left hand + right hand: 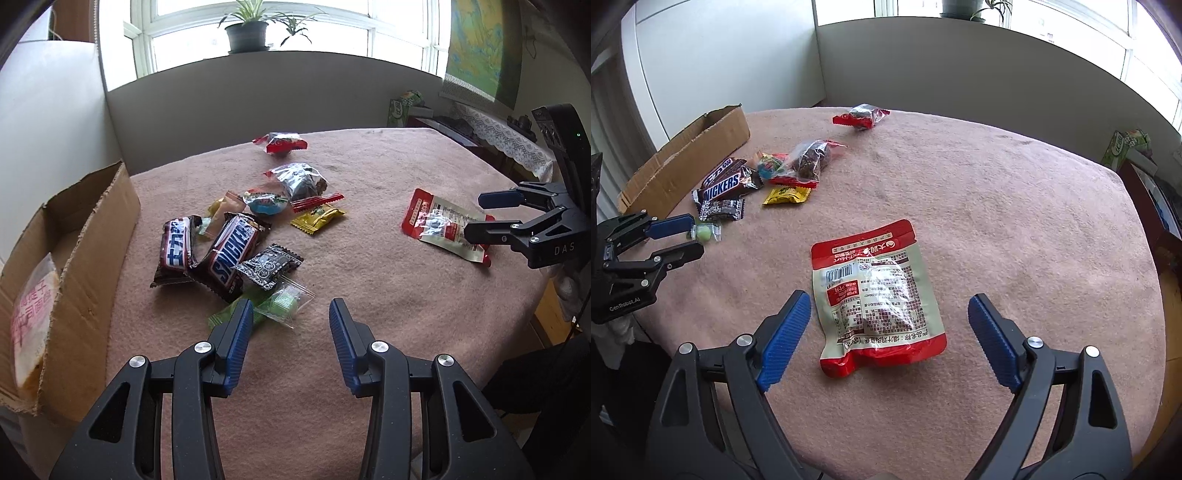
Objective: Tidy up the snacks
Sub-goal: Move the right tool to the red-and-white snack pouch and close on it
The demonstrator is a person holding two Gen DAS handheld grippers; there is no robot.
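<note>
A red and cream snack pouch lies flat on the pink cloth, between the wide-apart jaws of my right gripper; neither pad touches it. From the left wrist view, that right gripper hovers at the near end of the pouch. My left gripper is open over the cloth, its left fingertip beside a clear-wrapped green candy. Beyond it lies a pile with two Snickers bars, a black sachet and a yellow packet.
An open cardboard box stands at the table's left edge with a pale bag inside. Two clear bags of dark snacks lie farther back. The pink tablecloth drops off at the right, near a dark cabinet.
</note>
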